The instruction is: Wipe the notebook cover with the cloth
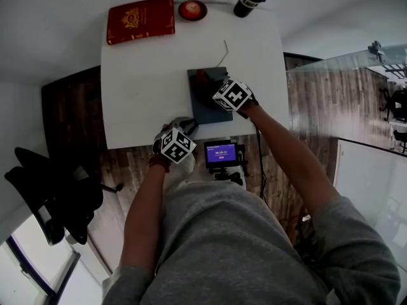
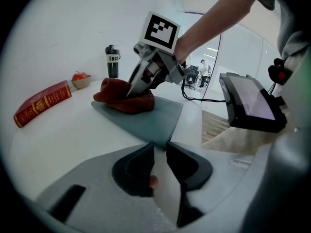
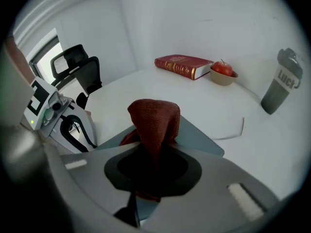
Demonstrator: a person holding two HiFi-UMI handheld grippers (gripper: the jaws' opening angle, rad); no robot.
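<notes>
The head view gives the layout: a grey notebook (image 1: pixel 202 105) lies flat on the white table (image 1: pixel 140 94), near the edge closest to the person. Its long axis runs away from the person, a little tilted, with 1 short edge toward them. Only this view shows the small lit screen (image 1: pixel 221 152) just off that table edge.

The right gripper view alone shows the right gripper (image 3: pixel 150 166) clamped on the red-brown cloth (image 3: pixel 154 118), which stands up in a fold out of its 2 jaws over the notebook. From the left gripper view the cloth bunches on the notebook's far part, with the right gripper's tips pressed into it.

The left gripper (image 2: pixel 160 154) has its 2 jaws a narrow gap apart with nothing pinched between them. The notebook's near corner lies right at their tips; whether they touch it is unclear.

At the table's far side, a red book (image 1: pixel 141 19) lies flat. Beside it a small bowl (image 3: pixel 222 77) holds 1 apple (image 3: pixel 222 68), its stem visible only in the right gripper view. The dark cup (image 1: pixel 250 0) next to the bowl is lidded, so its inside is hidden.
</notes>
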